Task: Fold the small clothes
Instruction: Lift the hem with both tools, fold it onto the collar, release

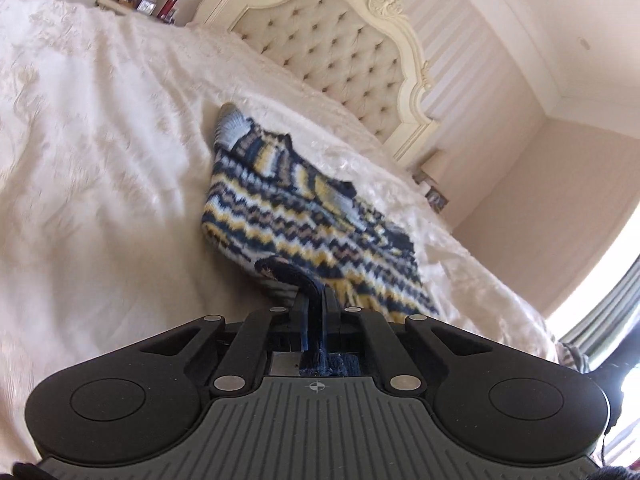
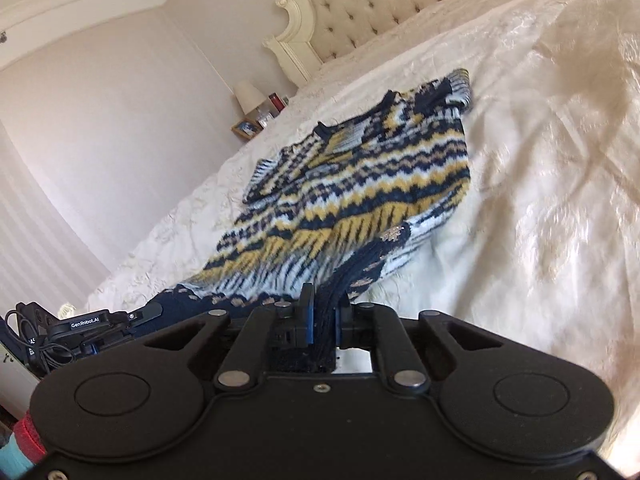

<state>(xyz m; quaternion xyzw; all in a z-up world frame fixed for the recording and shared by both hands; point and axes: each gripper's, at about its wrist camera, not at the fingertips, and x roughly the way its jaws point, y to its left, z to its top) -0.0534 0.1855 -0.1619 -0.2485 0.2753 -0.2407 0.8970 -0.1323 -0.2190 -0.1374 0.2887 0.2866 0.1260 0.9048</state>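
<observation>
The left tongs [image 1: 316, 300] are pinched tight on the dark navy hem of a small knitted sweater [image 1: 296, 216], and the right tongs [image 2: 324, 308] are clamped the same way on another part of that navy edge. From both grips the sweater [image 2: 360, 184], zigzagged in navy, yellow, white and tan, stretches away, its far end with the sleeves lying on the cream bedspread [image 1: 100, 140]. Beyond stands a tufted headboard [image 1: 332, 48], with a lamp [image 2: 248, 98] and framed pictures on a bedside stand.
</observation>
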